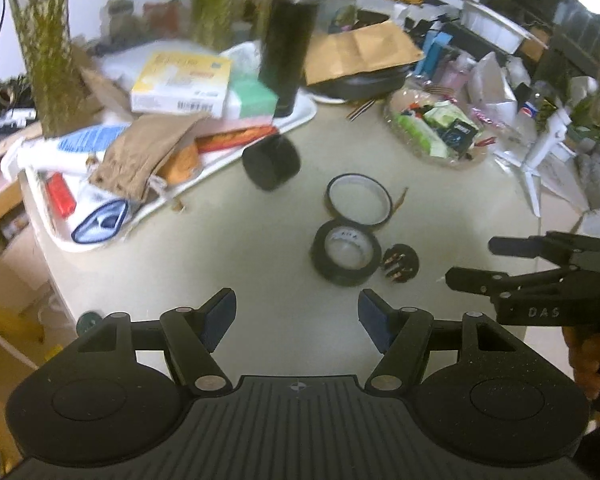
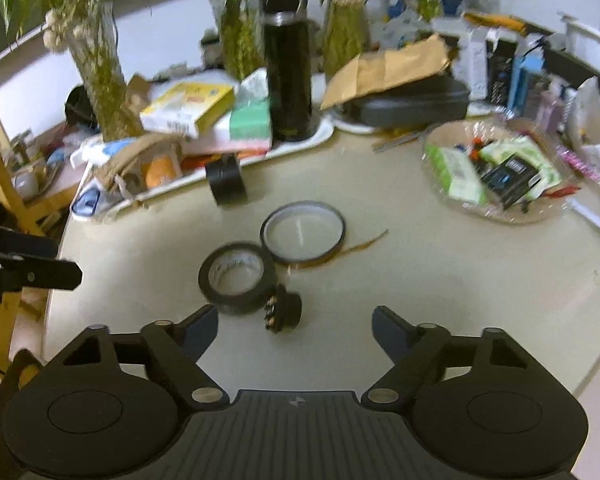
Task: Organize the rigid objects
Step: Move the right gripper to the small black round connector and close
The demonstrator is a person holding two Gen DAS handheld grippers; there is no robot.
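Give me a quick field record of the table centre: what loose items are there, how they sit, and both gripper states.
thick black tape roll: flat, touching the thin roll
thin wide black tape ring: flat, amber tail trailing right
small black round plug: beside the thick roll
black cylinder: on its side by the white tray
left gripper: open, empty
right gripper: open, empty

raised letters "das" readable on black body of right gripper (image 1: 470, 262), lower right of left wrist view. red-white-blue pepsi roundel on bottle (image 1: 534, 110) at right edge of same view. barcode stripes on front face of yellow-white box (image 1: 182, 82), upper left of frame; its digits too blurred to read. print on top of same box (image 2: 188, 108) in right wrist view also unreadable. markings inside core of black tape roll (image 1: 346, 252) illegible.
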